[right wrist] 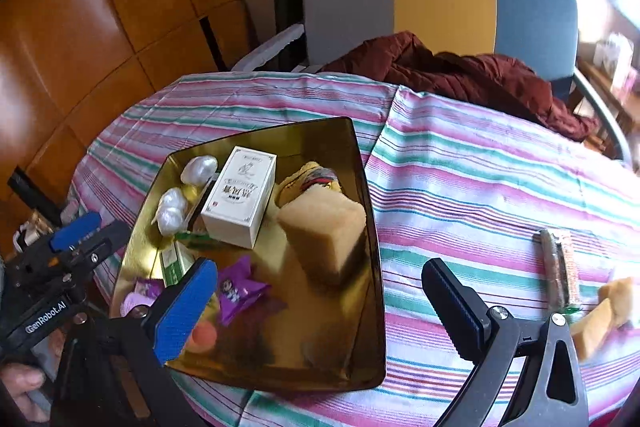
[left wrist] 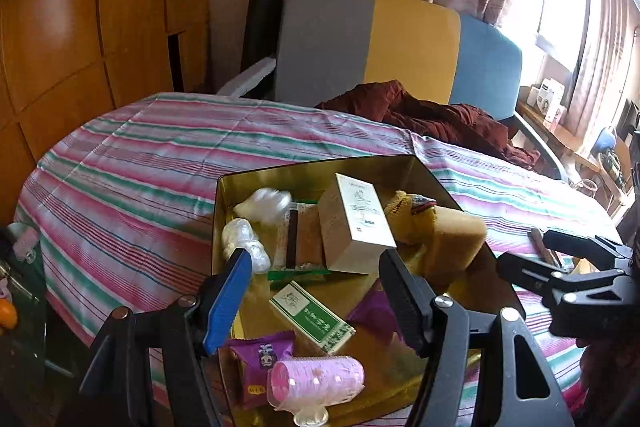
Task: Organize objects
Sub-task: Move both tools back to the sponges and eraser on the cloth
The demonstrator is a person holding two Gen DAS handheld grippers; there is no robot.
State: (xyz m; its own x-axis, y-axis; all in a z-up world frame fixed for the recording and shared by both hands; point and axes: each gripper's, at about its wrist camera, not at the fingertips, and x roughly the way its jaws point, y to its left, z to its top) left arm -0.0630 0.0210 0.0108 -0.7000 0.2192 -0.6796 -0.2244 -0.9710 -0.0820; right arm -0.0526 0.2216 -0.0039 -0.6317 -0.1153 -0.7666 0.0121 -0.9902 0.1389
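Gold tin (right wrist: 362, 163) on striped tablecloth (right wrist: 500, 167), already holding white box (right wrist: 240, 197), sponge block (right wrist: 326, 235), purple packets, pink roller (left wrist: 316, 381). Left gripper (left wrist: 316, 291) over tin, jaws apart, empty. Right gripper (right wrist: 320, 301) above tin's near edge, jaws apart, empty. Wrapped bar (right wrist: 558, 269) and yellow pieces (right wrist: 604, 311) lie outside, right of tin. Risk: tin crowded; careless drop may topple box or tip items over rim.
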